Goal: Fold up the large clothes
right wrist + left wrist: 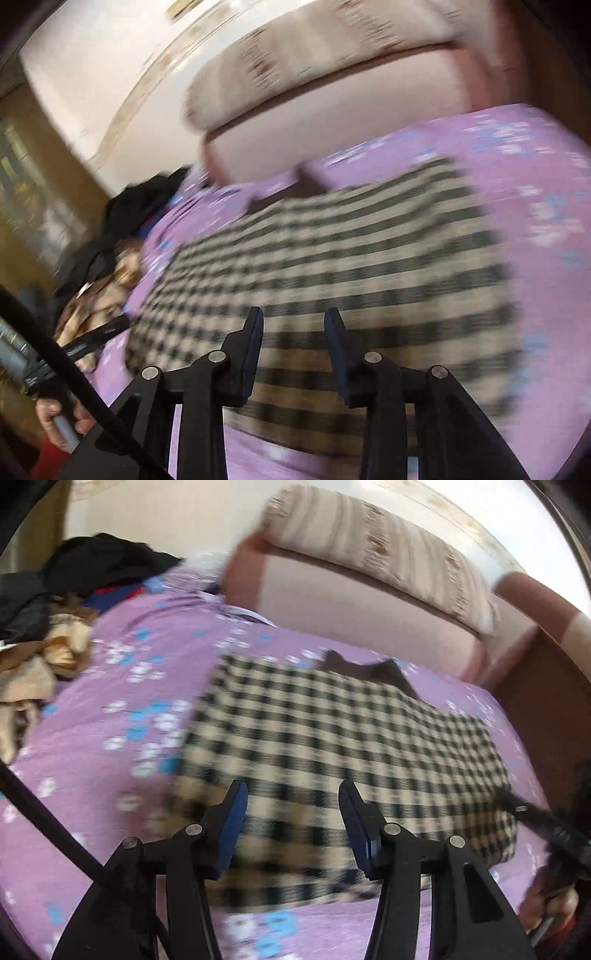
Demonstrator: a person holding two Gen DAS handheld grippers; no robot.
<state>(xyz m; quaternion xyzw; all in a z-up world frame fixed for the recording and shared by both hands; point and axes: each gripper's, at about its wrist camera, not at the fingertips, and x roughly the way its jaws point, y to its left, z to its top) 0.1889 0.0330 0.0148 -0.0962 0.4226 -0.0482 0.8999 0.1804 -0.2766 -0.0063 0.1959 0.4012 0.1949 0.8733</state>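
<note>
A beige and black checked garment point(332, 746) lies flat and folded on the purple flowered bed sheet point(122, 709), with a dark brown collar point(369, 672) at its far edge. My left gripper point(293, 794) is open and empty, over the garment's near edge. The right gripper's tip point(517, 805) shows at the garment's right corner. In the right wrist view the garment point(332, 258) is blurred by motion. My right gripper point(293, 319) is open and empty above its near part. The left gripper's tip point(99, 332) shows at the left.
A pile of dark and tan clothes point(44, 620) lies on the bed's far left; it also shows in the right wrist view point(110, 258). A pink and brown headboard point(351, 602) with a striped cushion point(388, 550) stands behind the bed.
</note>
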